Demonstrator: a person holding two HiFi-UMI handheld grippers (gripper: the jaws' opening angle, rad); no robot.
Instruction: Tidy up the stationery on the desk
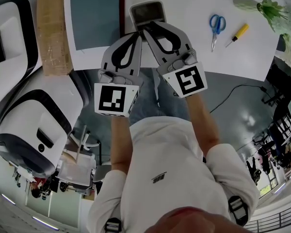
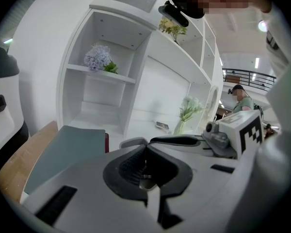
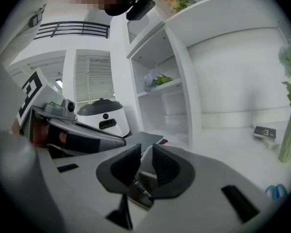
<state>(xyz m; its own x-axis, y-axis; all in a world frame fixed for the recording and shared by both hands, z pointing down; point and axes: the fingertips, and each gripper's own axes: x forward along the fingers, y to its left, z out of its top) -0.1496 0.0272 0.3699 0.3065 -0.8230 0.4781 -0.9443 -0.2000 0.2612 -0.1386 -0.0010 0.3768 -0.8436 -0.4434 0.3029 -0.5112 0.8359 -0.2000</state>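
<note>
Both grippers hover side by side at the front edge of the white desk. My left gripper is shut with nothing in it. The right gripper is open by a narrow gap; nothing is pressed between its pads. Its tips reach the near rim of a grey open case. Blue-handled scissors and a yellow-handled screwdriver lie to the right of the case. A grey-blue book lies to its left.
A cardboard strip lies at the desk's left end. A vase of green plants stands at the far right. White shelving rises behind the desk. White machines stand on the floor at the left.
</note>
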